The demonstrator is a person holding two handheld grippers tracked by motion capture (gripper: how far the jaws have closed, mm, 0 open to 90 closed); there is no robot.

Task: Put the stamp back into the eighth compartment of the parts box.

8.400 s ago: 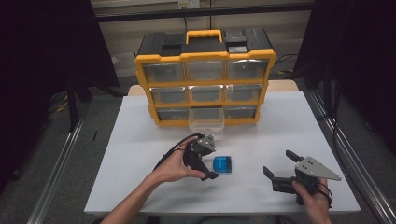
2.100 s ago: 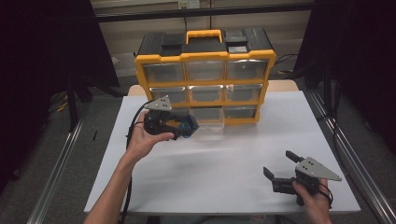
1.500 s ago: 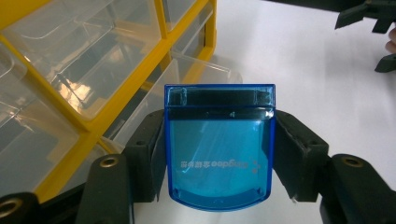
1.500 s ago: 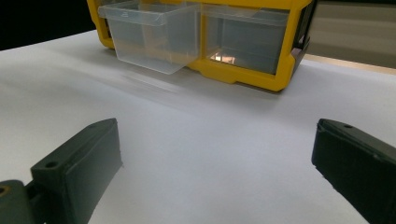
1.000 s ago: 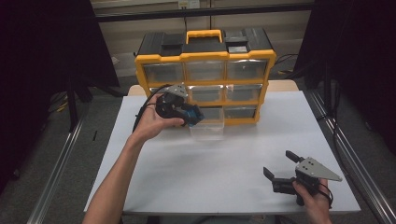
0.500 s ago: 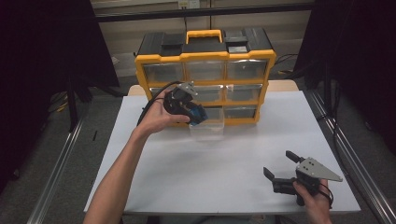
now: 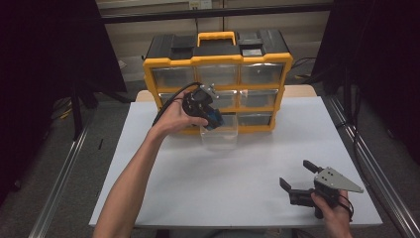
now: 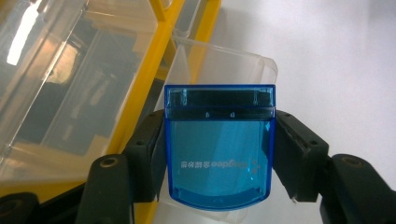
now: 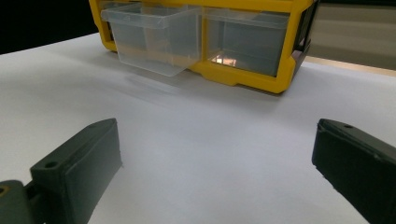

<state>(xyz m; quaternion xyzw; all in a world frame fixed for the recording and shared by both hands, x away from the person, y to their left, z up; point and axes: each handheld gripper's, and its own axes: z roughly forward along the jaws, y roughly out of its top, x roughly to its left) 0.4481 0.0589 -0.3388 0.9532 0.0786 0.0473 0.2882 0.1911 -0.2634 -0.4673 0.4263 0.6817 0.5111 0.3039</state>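
Note:
My left gripper (image 7: 212, 118) (image 8: 218, 154) is shut on a small blue translucent box (image 8: 218, 154) (image 7: 214, 119), its black pads pressing both sides. It hovers right above the clear drawer (image 7: 219, 134) (image 8: 219, 65) that is pulled out of the bottom row of the yellow organizer (image 7: 218, 62). The same open drawer (image 9: 152, 37) stands ahead in the right gripper view. Near the table's front right, my right gripper (image 7: 300, 177) (image 9: 217, 177) rests low over the white table (image 7: 237, 173), jaws wide apart with nothing between them.
The yellow organizer with clear drawers and a black lid stands at the table's far edge. A black cable (image 7: 171, 101) trails from the left gripper. Metal rails (image 7: 59, 191) run along both sides of the table, with dark curtains beyond.
My left gripper has carried the blue box to the right and toward the organizer, from beside the pulled-out drawer to above it. The right gripper has stayed in place.

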